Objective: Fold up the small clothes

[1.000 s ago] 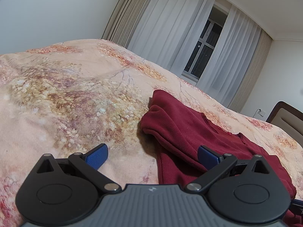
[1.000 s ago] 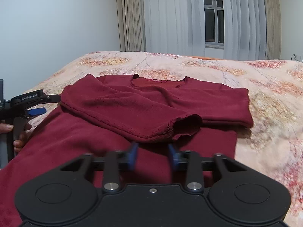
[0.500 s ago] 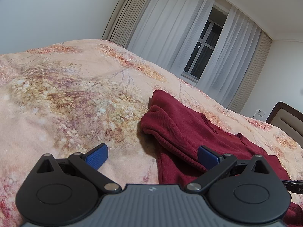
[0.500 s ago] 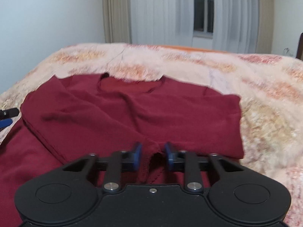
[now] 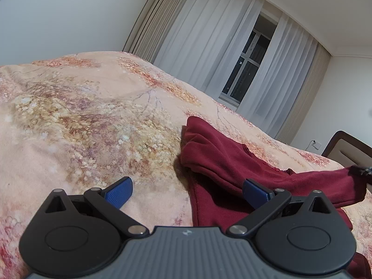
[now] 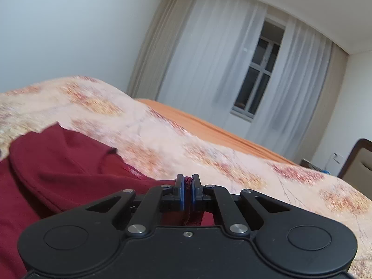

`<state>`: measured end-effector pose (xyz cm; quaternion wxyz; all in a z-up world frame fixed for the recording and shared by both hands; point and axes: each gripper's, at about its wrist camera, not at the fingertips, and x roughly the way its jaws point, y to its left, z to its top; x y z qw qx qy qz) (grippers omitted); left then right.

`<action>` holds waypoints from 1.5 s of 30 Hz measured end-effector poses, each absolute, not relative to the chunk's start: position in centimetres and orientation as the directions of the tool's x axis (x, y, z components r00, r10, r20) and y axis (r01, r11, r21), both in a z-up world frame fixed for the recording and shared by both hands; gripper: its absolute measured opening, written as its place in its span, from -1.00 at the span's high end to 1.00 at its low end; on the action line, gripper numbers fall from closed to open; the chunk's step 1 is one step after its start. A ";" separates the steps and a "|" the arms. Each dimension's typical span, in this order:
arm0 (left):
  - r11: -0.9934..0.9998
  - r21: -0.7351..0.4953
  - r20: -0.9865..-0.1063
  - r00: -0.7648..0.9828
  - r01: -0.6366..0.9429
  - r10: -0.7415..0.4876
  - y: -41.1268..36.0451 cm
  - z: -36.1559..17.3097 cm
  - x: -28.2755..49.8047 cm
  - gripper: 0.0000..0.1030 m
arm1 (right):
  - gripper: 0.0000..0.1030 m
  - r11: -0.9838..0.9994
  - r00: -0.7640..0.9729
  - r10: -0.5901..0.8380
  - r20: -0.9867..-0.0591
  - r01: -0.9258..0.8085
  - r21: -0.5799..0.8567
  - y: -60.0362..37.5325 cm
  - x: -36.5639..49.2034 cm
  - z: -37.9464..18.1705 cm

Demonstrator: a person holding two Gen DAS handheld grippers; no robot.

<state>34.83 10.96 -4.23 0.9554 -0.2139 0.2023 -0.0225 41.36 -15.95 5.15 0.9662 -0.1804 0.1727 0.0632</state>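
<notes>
A dark red sweater [image 5: 223, 162] lies on the floral bedspread [image 5: 81, 121]. My left gripper [image 5: 186, 193] is open wide and low over the bed at the sweater's left edge, with its right fingertip [image 5: 254, 191] over the cloth. My right gripper [image 6: 188, 186] is shut on the sweater's sleeve end, with red cloth [image 6: 191, 218] pinched between the blue pads and lifted off the bed. The raised sleeve [image 5: 332, 183] shows at the right of the left wrist view, stretched toward the right gripper. The rest of the sweater [image 6: 58, 162] lies to the left in the right wrist view.
The bedspread [image 6: 209, 153] spreads out around the sweater. An orange sheet [image 6: 209, 125] shows at the far edge of the bed. A headboard [image 5: 348, 151] stands at the right. Curtains and a window [image 6: 260, 79] are behind the bed.
My right gripper has moved forward over the sleeve end, shut on it and lifted it, tilting upward. The left gripper has stayed still and open.
</notes>
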 end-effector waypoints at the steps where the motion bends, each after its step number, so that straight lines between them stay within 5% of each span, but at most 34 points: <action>1: 0.905 -0.423 -0.375 0.917 -0.041 -0.134 11.1 -4.1 34.8 -0.99 | 0.89 0.932 0.924 0.054 -0.379 -0.182 -0.312 -16.4 41.8 4.6; 7: 0.867 -0.497 -0.337 0.918 0.014 -0.208 12.2 -2.0 36.3 -0.99 | 0.81 0.953 0.861 0.020 -0.509 -0.170 -0.251 -18.5 43.0 -0.7; 11: 0.903 -0.429 -0.396 0.895 0.017 -0.205 11.5 -0.1 40.0 -0.99 | 0.44 0.972 0.854 0.029 -0.520 -0.146 -0.185 -19.3 42.4 -2.3; 15: 0.917 -0.396 -0.457 0.857 0.043 -0.237 10.7 0.5 44.9 -0.99 | -0.36 0.987 0.866 0.064 -0.496 -0.128 -0.097 -20.4 41.2 -2.5; 19: 0.896 -0.444 -0.543 0.785 0.031 -0.296 10.3 -0.7 49.0 -0.95 | -0.50 0.989 0.874 0.109 -0.474 -0.145 -0.041 -21.3 39.9 -2.2; 21: 0.901 -0.434 -0.566 0.774 0.012 -0.283 10.1 -1.5 49.9 -0.66 | -0.50 0.988 0.875 0.116 -0.469 -0.148 -0.032 -21.6 39.6 -2.1; 23: 0.915 -0.403 -0.588 0.769 -0.009 -0.251 9.8 -1.9 50.3 0.07 | -0.50 0.988 0.875 0.122 -0.468 -0.150 -0.024 -21.8 39.3 -2.2; 26: 0.932 -0.363 -0.573 0.788 0.004 -0.226 9.1 -1.8 50.0 0.67 | -0.45 0.987 0.873 0.138 -0.468 -0.160 -0.009 -21.9 39.3 -2.4; 28: 0.941 -0.337 -0.516 0.829 0.036 -0.217 8.6 -1.1 49.1 0.79 | -0.17 0.986 0.871 0.144 -0.470 -0.169 -0.011 -21.8 39.5 -2.6; 29: 0.942 -0.332 -0.478 0.852 0.051 -0.214 8.4 -0.7 48.5 0.80 | 0.19 0.984 0.867 0.149 -0.475 -0.178 -0.016 -21.6 39.7 -2.7; 30: 0.942 -0.331 -0.444 0.871 0.059 -0.211 8.4 -0.3 48.0 0.81 | 0.53 0.982 0.863 0.150 -0.483 -0.185 -0.024 -21.3 39.9 -2.8; 33: 0.939 -0.342 -0.400 0.897 0.044 -0.187 8.7 0.4 47.5 0.82 | 0.97 0.977 0.863 0.147 -0.483 -0.204 -0.067 -20.4 40.4 -3.0; 40: 0.903 -0.429 -0.482 0.849 -0.011 -0.218 10.8 -2.0 48.5 0.72 | 0.91 0.976 0.867 0.121 -0.483 -0.194 -0.103 -19.6 41.5 -3.2; 42: 0.881 -0.473 -0.470 0.849 -0.010 -0.243 11.8 -2.0 47.7 0.33 | 0.64 0.976 0.868 0.119 -0.483 -0.191 -0.102 -19.7 41.3 -3.2; 44: 0.866 -0.499 -0.433 0.865 0.004 -0.254 12.5 -1.5 46.6 -0.41 | 0.35 0.978 0.875 0.126 -0.468 -0.189 -0.089 -19.9 41.0 -2.9; 45: 0.866 -0.500 -0.414 0.874 0.014 -0.253 12.7 -1.3 46.0 -0.44 | 0.21 0.979 0.878 0.125 -0.461 -0.184 -0.086 -19.9 40.8 -2.8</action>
